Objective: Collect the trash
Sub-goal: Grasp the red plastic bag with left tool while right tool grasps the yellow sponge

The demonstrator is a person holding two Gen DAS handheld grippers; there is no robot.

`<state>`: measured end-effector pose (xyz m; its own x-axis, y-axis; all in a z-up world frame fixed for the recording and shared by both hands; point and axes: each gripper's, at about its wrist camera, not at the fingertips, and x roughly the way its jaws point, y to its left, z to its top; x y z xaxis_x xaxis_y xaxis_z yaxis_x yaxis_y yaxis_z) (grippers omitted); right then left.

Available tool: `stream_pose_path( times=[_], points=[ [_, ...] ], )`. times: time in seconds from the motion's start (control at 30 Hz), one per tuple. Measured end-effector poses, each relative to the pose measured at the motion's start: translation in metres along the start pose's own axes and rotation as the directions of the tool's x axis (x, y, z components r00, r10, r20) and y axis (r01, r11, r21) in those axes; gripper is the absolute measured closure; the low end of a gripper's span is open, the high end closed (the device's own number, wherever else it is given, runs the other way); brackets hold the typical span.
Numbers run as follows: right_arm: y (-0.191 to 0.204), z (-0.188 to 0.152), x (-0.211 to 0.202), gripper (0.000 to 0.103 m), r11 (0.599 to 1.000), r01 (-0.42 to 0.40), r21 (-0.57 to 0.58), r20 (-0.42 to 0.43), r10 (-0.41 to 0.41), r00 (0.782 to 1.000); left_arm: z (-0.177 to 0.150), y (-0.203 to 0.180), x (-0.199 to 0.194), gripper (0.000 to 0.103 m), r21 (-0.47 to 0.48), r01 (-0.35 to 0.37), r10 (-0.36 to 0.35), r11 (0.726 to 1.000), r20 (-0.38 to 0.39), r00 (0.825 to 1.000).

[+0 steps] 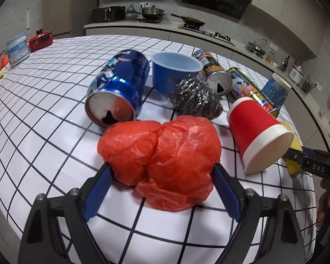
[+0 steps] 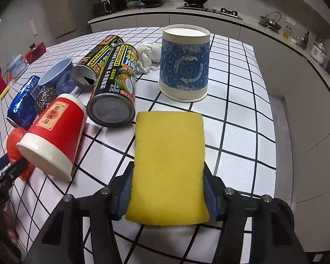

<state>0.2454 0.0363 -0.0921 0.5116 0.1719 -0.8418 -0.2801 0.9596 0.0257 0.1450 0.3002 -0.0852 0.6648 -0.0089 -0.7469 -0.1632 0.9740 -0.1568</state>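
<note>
Squeezing in from both sides, the right gripper (image 2: 167, 189) has its blue pads clamped on the yellow sponge (image 2: 169, 165), which fills the lower middle of the right wrist view and juts forward over the checked tablecloth (image 2: 242, 110). Over in the left wrist view, the left gripper (image 1: 162, 176) stands wide apart, its two blue fingers (image 1: 99, 189) flanking the crumpled red plastic bag (image 1: 162, 154) at bottom centre; the finger tips sit right at the bag's sides, and whether they press on it I cannot tell. Just above and to the left of the bag lies the blue can (image 1: 118, 88) on its side, open mouth toward the camera. Right of that can, a blue bowl (image 1: 173, 70) is tipped toward the lens, with the steel wool scrubber (image 1: 195, 99) just in front of it and just above the bag. At the right of that view, the red paper cup (image 1: 257, 136) lies on its side, white rim facing the lower right. Back in the right wrist view, two black cans (image 2: 114, 88) lie side by side at centre left, the nearer one showing its base just left of the sponge's far end. Upper middle, a blue-patterned paper cup (image 2: 184, 63) stands upside down, and a white crumpled tissue (image 2: 148, 57) sits on the cloth to its left, behind the cans. Along the far edge, a kitchen counter (image 2: 187, 17) carries pans and a kettle.
</note>
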Motion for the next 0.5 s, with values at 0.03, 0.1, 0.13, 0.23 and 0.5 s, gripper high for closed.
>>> stream_pose_path(
  times=[0.03, 0.1, 0.13, 0.23, 0.5],
  points=[
    [-0.001, -0.001, -0.002, 0.047, 1.000, -0.004, 0.004, 0.002, 0.004, 1.000, 0.001, -0.001, 0.001, 0.018, 0.001, 0.002, -0.002, 1.000, -0.005, 1.000],
    [-0.003, -0.002, -0.002, 0.047, 1.000, -0.008, 0.008, 0.004, 0.008, 1.000, 0.000, -0.001, 0.002, 0.034, -0.002, 0.021, -0.021, 1.000, -0.006, 1.000],
    [-0.003, -0.003, -0.003, 0.047, 1.000, -0.014, 0.009, 0.005, 0.014, 1.000, 0.000, 0.000, 0.002, 0.041, -0.003, 0.026, -0.026, 1.000, -0.003, 1.000],
    [-0.002, -0.005, -0.004, 0.047, 1.000, -0.018, 0.006, 0.006, 0.018, 1.000, 0.000, -0.002, 0.000, 0.052, 0.000, 0.042, -0.042, 0.999, 0.007, 0.999],
    [-0.008, -0.009, -0.016, 0.049, 0.999, -0.038, 0.024, 0.038, 0.037, 0.999, 0.001, -0.008, -0.018, 0.063, 0.001, 0.065, -0.065, 0.998, 0.054, 0.996]
  ],
)
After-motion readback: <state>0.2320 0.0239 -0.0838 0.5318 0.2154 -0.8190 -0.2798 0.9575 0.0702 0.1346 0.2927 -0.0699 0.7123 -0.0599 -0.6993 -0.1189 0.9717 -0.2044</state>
